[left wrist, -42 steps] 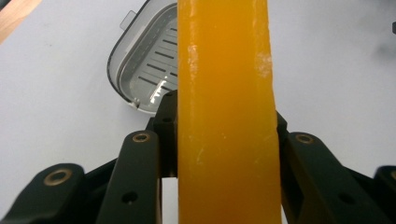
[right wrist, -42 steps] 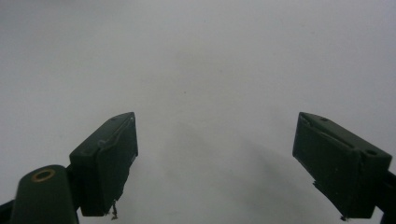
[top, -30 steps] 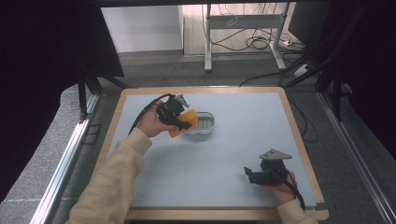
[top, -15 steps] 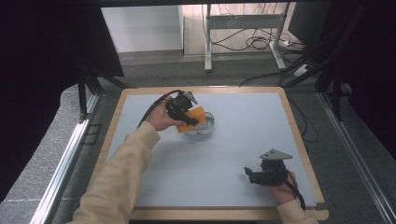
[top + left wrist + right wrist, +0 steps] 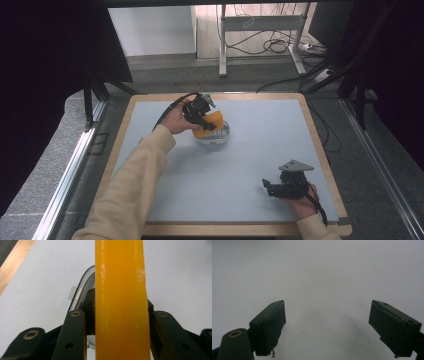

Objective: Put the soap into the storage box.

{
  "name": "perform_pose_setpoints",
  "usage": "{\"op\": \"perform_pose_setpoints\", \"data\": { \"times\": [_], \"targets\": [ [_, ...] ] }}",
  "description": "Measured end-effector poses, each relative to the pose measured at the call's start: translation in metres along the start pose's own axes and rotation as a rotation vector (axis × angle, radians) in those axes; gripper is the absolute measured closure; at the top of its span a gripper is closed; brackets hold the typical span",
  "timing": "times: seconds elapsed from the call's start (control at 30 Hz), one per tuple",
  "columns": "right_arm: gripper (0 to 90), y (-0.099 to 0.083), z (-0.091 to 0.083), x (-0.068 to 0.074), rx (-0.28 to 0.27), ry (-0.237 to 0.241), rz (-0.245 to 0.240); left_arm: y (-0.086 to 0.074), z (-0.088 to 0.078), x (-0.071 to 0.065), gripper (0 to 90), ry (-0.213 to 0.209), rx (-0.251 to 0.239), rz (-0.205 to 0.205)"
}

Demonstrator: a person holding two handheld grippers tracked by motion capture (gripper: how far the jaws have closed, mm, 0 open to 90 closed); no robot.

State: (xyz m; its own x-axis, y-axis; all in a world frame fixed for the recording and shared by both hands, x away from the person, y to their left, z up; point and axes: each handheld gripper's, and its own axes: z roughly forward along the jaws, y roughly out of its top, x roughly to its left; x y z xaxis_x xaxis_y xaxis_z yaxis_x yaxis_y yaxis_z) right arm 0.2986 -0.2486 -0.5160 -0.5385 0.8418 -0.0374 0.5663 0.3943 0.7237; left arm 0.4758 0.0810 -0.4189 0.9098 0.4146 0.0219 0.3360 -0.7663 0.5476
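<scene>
Left gripper [image 5: 209,121]: I hold it over the far-left part of the worktop [image 5: 260,150], its jaws pinching the orange block [image 5: 212,121] on both flat sides.
Orange block: it hangs just above the clear container [image 5: 216,136].
Clear container: I see its rim behind the block in the left gripper view.
Right gripper [image 5: 268,186]: jaws spread wide, nothing between them, near the front-right edge.
Around: bare grey worktop with a wooden border.

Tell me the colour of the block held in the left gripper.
Orange block, clearest in the left gripper view.
</scene>
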Motion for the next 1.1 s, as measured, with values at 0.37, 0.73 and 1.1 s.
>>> {"op": "perform_pose_setpoints", "data": {
  "times": [0.37, 0.73, 1.1],
  "targets": [
    [14.8, 0.000, -0.001, 0.000, 0.000, 0.000, 0.003, 0.007, 0.019, 0.016, 61.9, -0.066, 0.008, 0.052],
    [14.8, 0.000, -0.001, 0.001, -0.002, 0.006, -0.002, 0.003, 0.038, 0.025, 61.8, -0.110, 0.037, 0.065],
    [14.8, 0.000, -0.002, 0.001, -0.002, 0.007, -0.002, 0.003, 0.044, 0.029, 46.4, -0.103, 0.001, 0.042]
  ]
}}
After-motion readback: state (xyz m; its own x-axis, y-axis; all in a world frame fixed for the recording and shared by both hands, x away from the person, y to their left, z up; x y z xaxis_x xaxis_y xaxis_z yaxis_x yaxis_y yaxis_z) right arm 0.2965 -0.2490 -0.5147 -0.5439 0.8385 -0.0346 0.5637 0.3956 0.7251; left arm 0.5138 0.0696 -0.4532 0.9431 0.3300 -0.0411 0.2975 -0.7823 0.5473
